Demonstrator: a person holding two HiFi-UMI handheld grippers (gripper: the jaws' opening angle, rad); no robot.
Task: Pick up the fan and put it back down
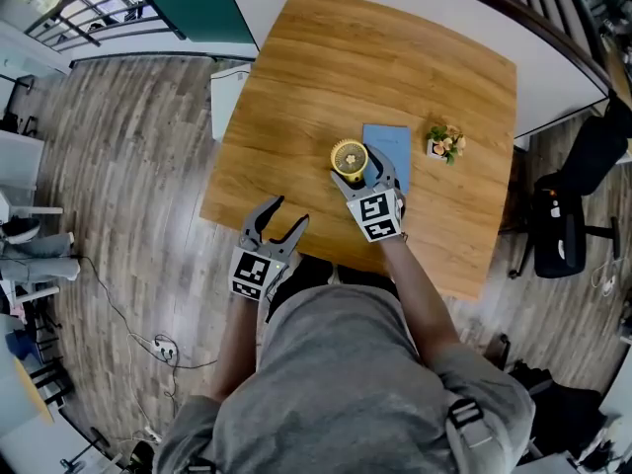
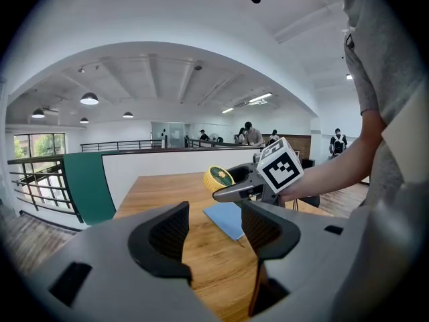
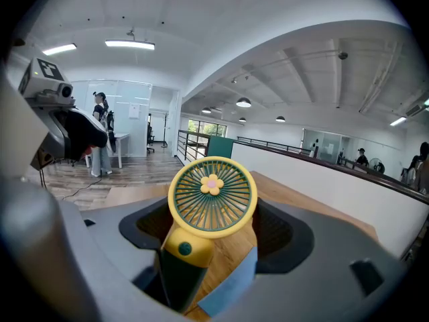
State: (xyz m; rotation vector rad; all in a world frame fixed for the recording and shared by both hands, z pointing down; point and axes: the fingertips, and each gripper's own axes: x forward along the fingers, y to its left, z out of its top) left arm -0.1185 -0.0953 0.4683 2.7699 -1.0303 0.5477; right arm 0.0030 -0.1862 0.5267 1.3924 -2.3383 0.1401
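The fan (image 3: 212, 193) is a small plastic hand-held one: a yellow head with a green grille and a dark green handle. It is probably light and rigid, and the thin grille is its fragile part, so the handle is the place to grip. The right gripper (image 1: 363, 171) has its jaws closed on that handle, apparently holding the fan just above the blue mat (image 1: 390, 141) on the table (image 1: 296, 97). The left gripper (image 1: 289, 212) has its jaws spread and empty. No brand or writing shows, only a flower emblem.

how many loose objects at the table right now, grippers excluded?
3. Fan in the right hand-held gripper; blue pad flat on the table beneath it; small potted plant right of the pad. Nothing looks hidden.
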